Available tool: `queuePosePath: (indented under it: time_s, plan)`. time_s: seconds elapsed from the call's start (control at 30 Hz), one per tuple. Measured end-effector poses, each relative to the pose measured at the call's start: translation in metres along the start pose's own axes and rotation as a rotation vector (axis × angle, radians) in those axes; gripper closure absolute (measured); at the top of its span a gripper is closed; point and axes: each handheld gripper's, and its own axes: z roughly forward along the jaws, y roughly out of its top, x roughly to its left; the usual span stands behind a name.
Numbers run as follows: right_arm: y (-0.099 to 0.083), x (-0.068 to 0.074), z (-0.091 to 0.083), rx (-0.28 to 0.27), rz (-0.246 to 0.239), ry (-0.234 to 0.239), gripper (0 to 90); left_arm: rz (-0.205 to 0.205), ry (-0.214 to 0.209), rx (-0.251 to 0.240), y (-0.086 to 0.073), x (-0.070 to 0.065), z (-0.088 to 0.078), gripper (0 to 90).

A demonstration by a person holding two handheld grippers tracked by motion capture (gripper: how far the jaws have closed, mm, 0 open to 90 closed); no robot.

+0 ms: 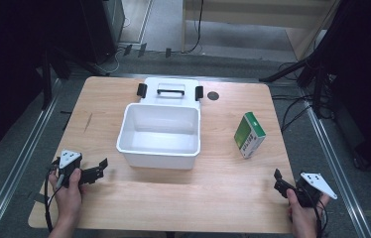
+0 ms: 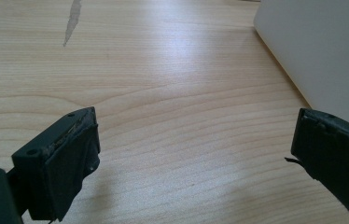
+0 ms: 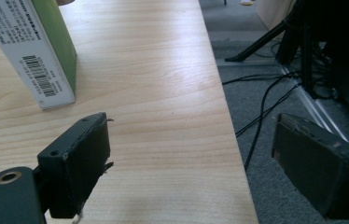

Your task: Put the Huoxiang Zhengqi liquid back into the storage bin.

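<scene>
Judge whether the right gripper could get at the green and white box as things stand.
Probably yes: the right gripper is open and empty, and only bare table lies between it and the green and white box, which stands apart from the white bin.

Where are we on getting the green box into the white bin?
Done: the white bin stands open, its lid behind it. In hand: nothing; the left tool and right tool are both open near the table's front edge. Left: the green box stands right of the bin, ungrasped; it seemingly needs picking up and placing inside.

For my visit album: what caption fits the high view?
Two open hand-held grippers, left and right, wait near a white bin and green box.
</scene>
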Motion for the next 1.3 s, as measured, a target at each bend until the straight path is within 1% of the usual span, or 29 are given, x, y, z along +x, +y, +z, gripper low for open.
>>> queuePosePath:
  time_s: [0.13,0.2,0.3,0.33,0.43,0.57,0.67,0.7,0.77,0.9,0.97,1.0,1.03,1.07,1.2,1.3]
  plan:
    - [0.000,-0.001,0.000,0.005,0.015,0.013,12.9,0.002,-0.001,0.000,0.000,0.000,0.000,2.1]
    - [0.000,-0.001,0.000,0.003,0.012,0.024,13.0,0.003,-0.001,-0.001,0.000,0.000,0.000,2.1]
    - [0.000,0.000,0.000,0.000,0.000,0.023,12.8,0.002,0.001,-0.002,0.000,0.000,-0.001,2.1]
    - [0.000,0.000,0.000,0.004,0.000,0.024,12.8,0.001,0.002,-0.003,0.000,0.000,-0.001,2.1]
    - [0.000,0.001,0.000,0.017,-0.009,0.047,12.4,-0.003,0.002,-0.005,0.000,0.000,-0.001,2.1]
    - [0.000,0.003,-0.001,0.022,-0.006,0.064,12.4,-0.003,0.004,-0.010,0.000,0.000,-0.001,2.1]
    - [0.000,0.005,-0.003,0.030,-0.008,0.069,12.3,-0.001,0.006,-0.010,0.000,0.000,-0.002,2.1]
    - [0.000,0.006,-0.005,0.037,-0.030,0.081,12.2,-0.005,0.001,-0.012,0.000,0.001,-0.001,2.1]
    - [0.000,0.006,-0.006,0.048,-0.043,0.087,12.3,-0.013,-0.004,-0.011,0.000,0.001,-0.001,2.1]
    - [0.004,0.004,-0.007,0.063,-0.042,0.083,12.3,-0.020,-0.009,-0.012,0.000,0.002,-0.001,2.1]
    - [0.005,0.004,-0.008,0.064,-0.049,0.084,12.4,-0.020,-0.009,-0.012,0.000,0.002,-0.001,2.1]
    - [0.007,0.004,-0.009,0.068,-0.049,0.088,12.4,-0.020,-0.011,-0.012,0.000,0.002,-0.001,2.1]
    - [0.012,0.003,-0.011,0.067,-0.042,0.117,12.4,-0.021,-0.012,-0.010,0.000,0.002,-0.001,2.1]
    - [0.015,0.003,-0.012,0.066,-0.043,0.129,12.4,-0.018,-0.012,-0.007,0.000,0.002,-0.001,2.1]
    - [0.022,0.005,-0.014,0.104,-0.079,0.138,12.4,-0.015,-0.011,-0.002,0.000,0.002,-0.001,2.1]
    - [0.028,0.005,-0.012,0.154,-0.100,0.149,12.4,-0.018,-0.013,-0.003,0.000,0.002,-0.001,2.1]
